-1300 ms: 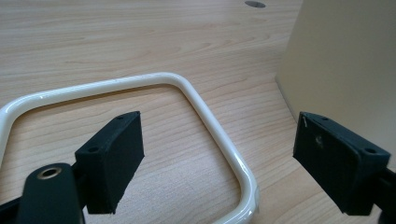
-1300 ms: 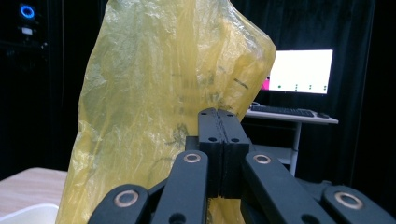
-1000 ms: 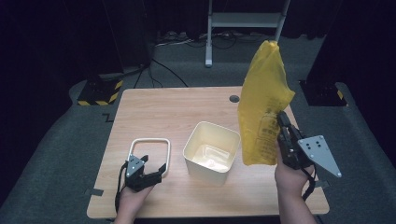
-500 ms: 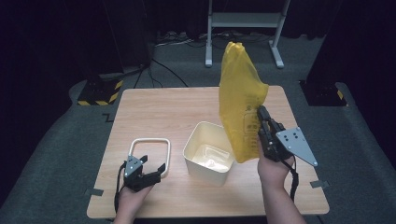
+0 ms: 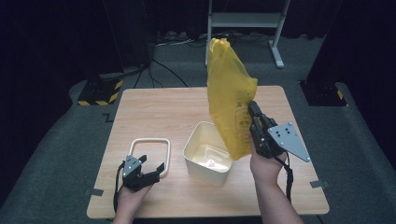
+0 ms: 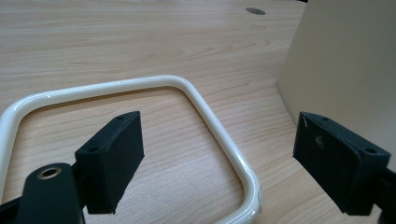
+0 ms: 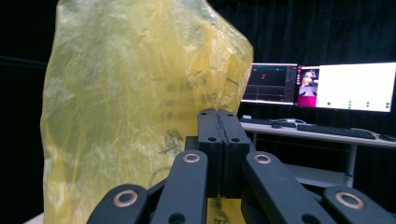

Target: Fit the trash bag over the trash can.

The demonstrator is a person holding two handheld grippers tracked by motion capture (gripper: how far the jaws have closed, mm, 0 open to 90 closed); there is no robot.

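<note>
At the left of the high view, the left gripper (image 5: 150, 169) rests low on the table (image 5: 154, 112), its jaws wide apart and holding nothing. In the left gripper view the rim (image 6: 205, 121), a cream rounded-rectangle frame lying flat on the wood, passes beneath and between the two pads (image 6: 114, 156) without either one touching it, and the wall of the bin (image 6: 345, 70) stands just beyond the far pad. Moving right, the bin (image 5: 208, 154) sits open-topped near the table's middle, with the rim (image 5: 149, 149) just beside it on its left. Above the bin's right edge hangs the bag (image 5: 231, 102), a thin yellow plastic sack held upright with its long axis nearly vertical, its bottom end dipping at the bin's right-hand rim and its top rising well clear. The right gripper (image 5: 254, 112) has its jaws pressed fully together on the bag's right side, roughly midway up; in the right gripper view the bag (image 7: 135, 107) billows to the left of the closed jaws. The turning relation, as I judge it, is that the bin's mouth lies to the left of and below the pinch point, so the bag needs to travel left and down to drop in, and the right hand alone carries it while the left is nearer the rim.
</note>
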